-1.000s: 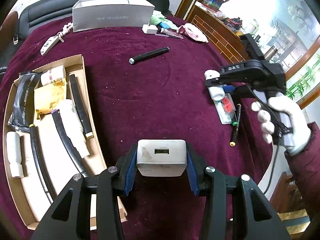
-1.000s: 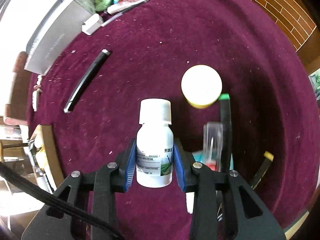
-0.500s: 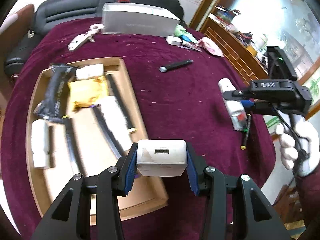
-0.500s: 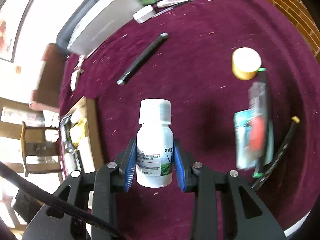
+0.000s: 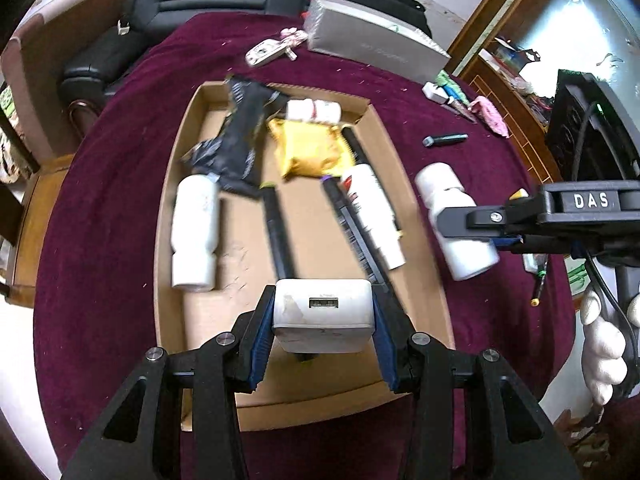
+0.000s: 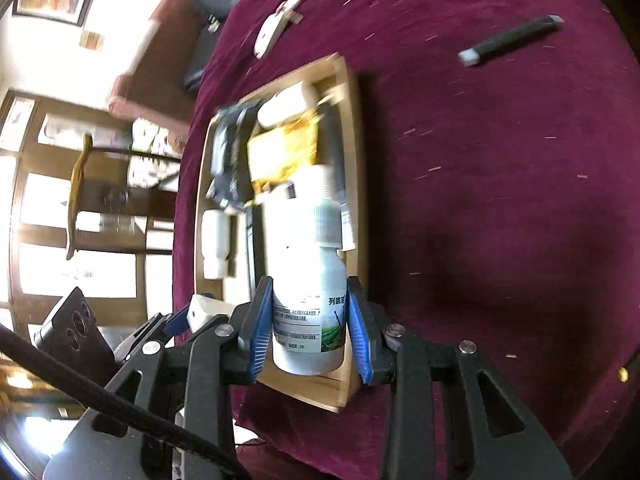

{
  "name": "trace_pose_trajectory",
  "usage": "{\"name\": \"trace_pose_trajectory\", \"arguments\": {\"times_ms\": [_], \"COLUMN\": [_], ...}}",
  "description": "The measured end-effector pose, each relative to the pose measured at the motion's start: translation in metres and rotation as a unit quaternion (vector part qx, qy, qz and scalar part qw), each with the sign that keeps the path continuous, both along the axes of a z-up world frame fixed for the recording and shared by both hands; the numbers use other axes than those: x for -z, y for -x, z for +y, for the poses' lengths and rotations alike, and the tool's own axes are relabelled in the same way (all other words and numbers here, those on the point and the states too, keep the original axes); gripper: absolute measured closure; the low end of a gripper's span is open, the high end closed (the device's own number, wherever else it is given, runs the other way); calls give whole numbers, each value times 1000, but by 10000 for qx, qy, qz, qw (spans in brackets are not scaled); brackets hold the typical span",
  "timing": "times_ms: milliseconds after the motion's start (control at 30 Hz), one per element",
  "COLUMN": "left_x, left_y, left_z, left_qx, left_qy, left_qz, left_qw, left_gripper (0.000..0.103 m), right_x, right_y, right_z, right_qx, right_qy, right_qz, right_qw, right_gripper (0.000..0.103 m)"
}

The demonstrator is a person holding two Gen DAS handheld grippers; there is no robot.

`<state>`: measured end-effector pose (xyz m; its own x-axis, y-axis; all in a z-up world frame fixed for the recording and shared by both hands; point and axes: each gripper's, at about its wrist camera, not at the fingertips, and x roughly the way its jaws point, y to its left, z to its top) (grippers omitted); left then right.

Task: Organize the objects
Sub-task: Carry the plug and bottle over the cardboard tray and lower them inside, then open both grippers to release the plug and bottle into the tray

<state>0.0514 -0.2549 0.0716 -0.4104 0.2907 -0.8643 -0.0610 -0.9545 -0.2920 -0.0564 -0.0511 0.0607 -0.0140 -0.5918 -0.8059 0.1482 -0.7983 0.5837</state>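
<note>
Two claws over the tray point(image 5: 182, 184), each gripping something.
Left claw point(image 5: 322, 322) clamps a charger point(image 5: 322, 314); right claw point(image 6: 309, 330) clamps a bottle point(image 6: 308, 280) above packets point(image 5: 310, 150) and tubes point(image 5: 374, 216).

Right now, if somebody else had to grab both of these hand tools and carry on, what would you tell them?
Left gripper: shut on a white charger, held above the near end of the cardboard tray.
Right gripper: shut on a white bottle, held beside the tray's right edge.
Done: the tray already holds another bottle, a yellow packet, a black packet and several pens.
Left: set the charger and bottle into the tray, then likely fetch the black pen lying loose on the red cloth, along with other small things there.
</note>
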Motion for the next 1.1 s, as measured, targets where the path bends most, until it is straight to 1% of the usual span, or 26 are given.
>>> {"name": "trace_pose_trajectory", "arguments": {"times_ms": [133,200,300,367,467,600,800,833,933,967,1033,1100], "left_x": [6,8,16,21,24,28,27,27,24,23,19,16], "left_y": [-4,-4,-4,-5,-5,-6,-4,-4,-4,-4,-3,-2], "left_z": [-10,-17,-25,-30,-35,-40,-41,-42,-42,-41,-40,-39], "left_qx": [-21,-58,-96,-144,-191,-219,-231,-217,-225,-224,-226,-234], "left_qy": [39,0,46,-8,15,-56,-191,-214,-256,-255,-189,-162], "left_qz": [-32,-53,-166,-231,-278,-342,-421,-426,-393,-373,-349,-330], "left_qw": [10000,10000,9998,9996,9994,9992,9987,9986,9986,9987,9990,9991], "left_gripper": [64,64,64,64,64,64,62,60,45,44,44,44], "right_x": [12,18,28,34,42,49,46,46,46,45,40,35], "right_y": [-4,-1,0,0,1,0,-1,0,0,0,-1,-2], "right_z": [-38,-51,-68,-77,-85,-90,-93,-93,-92,-91,-91,-90], "right_qx": [-251,-339,-478,-541,-578,-603,-604,-599,-550,-548,-555,-565], "right_qy": [-109,-170,-300,-459,-649,-811,-965,-976,-995,-1015,-1105,-1067], "right_qz": [-111,-151,-204,-205,-192,-191,-85,-78,-63,-50,21,70], "right_qw": [9996,9992,9982,9973,9960,9947,9935,9934,9935,9933,9923,9927], "right_gripper": [70,70,70,70,70,70,70,70,69,68,60,60]}}
